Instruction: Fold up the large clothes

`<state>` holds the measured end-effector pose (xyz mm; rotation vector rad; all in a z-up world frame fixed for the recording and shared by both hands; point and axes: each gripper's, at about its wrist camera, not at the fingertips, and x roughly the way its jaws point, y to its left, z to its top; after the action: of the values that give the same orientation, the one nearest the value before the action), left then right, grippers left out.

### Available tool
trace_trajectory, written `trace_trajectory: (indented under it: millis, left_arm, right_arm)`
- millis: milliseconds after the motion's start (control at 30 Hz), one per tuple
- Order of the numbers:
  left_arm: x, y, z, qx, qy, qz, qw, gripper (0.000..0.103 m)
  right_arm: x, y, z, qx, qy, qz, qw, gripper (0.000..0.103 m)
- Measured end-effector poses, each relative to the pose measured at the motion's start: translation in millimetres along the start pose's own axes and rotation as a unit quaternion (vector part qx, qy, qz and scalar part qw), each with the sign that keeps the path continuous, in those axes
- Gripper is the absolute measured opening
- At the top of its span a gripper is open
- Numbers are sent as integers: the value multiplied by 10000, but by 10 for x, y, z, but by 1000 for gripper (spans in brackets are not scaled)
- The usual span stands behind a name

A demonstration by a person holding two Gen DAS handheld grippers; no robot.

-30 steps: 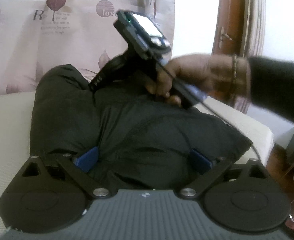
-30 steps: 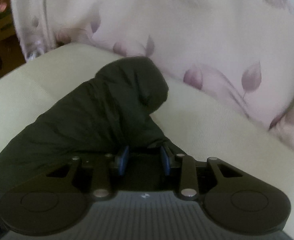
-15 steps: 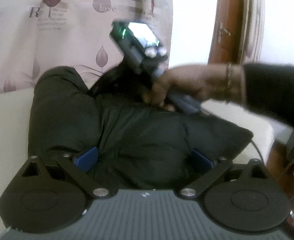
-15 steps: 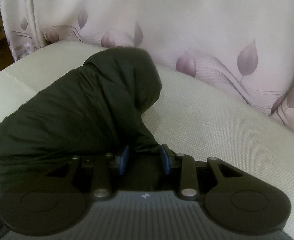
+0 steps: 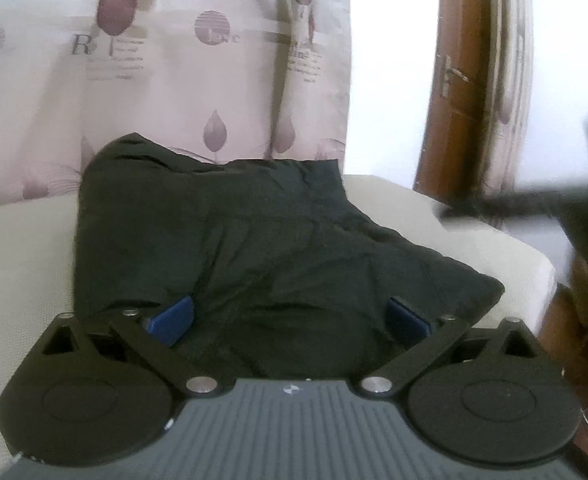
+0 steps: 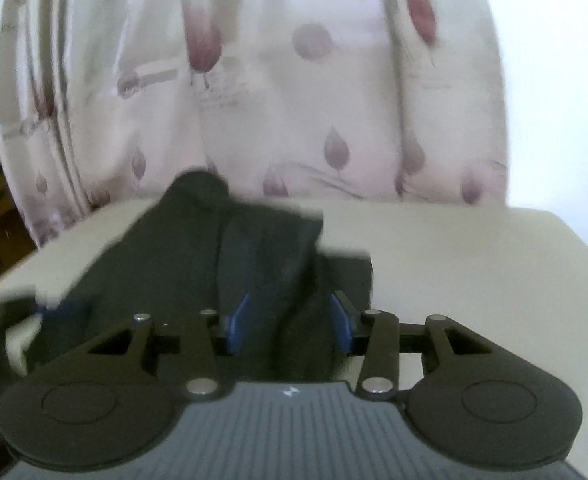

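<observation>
A dark padded jacket [image 5: 261, 248] lies folded into a thick bundle on a cream cushioned surface [image 5: 21, 248]. My left gripper [image 5: 289, 316] is open wide, its blue pads on either side of the bundle's near edge. In the right wrist view the jacket [image 6: 261, 248] is blurred and lies ahead and to the left. My right gripper [image 6: 289, 320] is open, with dark cloth between its blue pads and not pinched.
A pink leaf-print curtain [image 5: 173, 80] hangs behind the cushion. A brown wooden door frame [image 5: 462, 100] stands at the right. A blurred dark shape [image 5: 574, 208] crosses the left wrist view's right edge. The cushion's bare part [image 6: 474, 272] stretches right of the jacket.
The right gripper has opened, let go of the jacket's far part and pulled back off the bundle toward the right. The left gripper has stayed open at the near edge.
</observation>
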<state>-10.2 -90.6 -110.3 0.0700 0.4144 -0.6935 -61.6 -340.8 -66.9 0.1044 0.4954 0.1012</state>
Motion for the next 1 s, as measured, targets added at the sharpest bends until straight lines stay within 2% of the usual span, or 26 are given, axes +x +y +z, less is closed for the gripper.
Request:
trace_trajectory:
  millis: [100, 167, 200, 267, 367, 600, 767, 933, 1000]
  left_arm:
    - [-81, 23, 6, -3, -1, 107, 9999, 97]
    - [-88, 48, -6, 24, 60, 222, 9997, 95]
    - [-79, 67, -19, 24, 123, 249, 9996, 92]
    - [-72, 88, -25, 38, 182, 291, 9994, 91]
    - [-48, 109, -44, 47, 216, 313, 9993, 92]
    - [-42, 130, -96, 178, 97, 467, 9987, 95]
    - [-149, 129, -16, 50, 56, 624, 9980, 103]
    - [-216, 118, 60, 28, 61, 821, 9966, 103]
    - [-220, 91, 70, 80, 89, 973, 9952, 103]
  right_arm:
    - [-118, 90, -327, 71, 39, -153, 9998, 35]
    - [-72, 153, -432, 93, 155, -230, 9996, 34]
    - [-2, 164, -468, 82, 219, -293, 9993, 33]
    - [151, 157, -529, 289, 375, -185, 9987, 29]
    - [288, 207, -623, 265, 426, -196, 9985, 28]
    - [460, 207, -731, 147, 404, -71, 9991, 28]
    - [330, 76, -672, 498, 194, 109, 9985, 29]
    - [128, 55, -578, 633, -77, -29, 9980, 30]
    - [67, 60, -543, 666, -131, -66, 9977, 34]
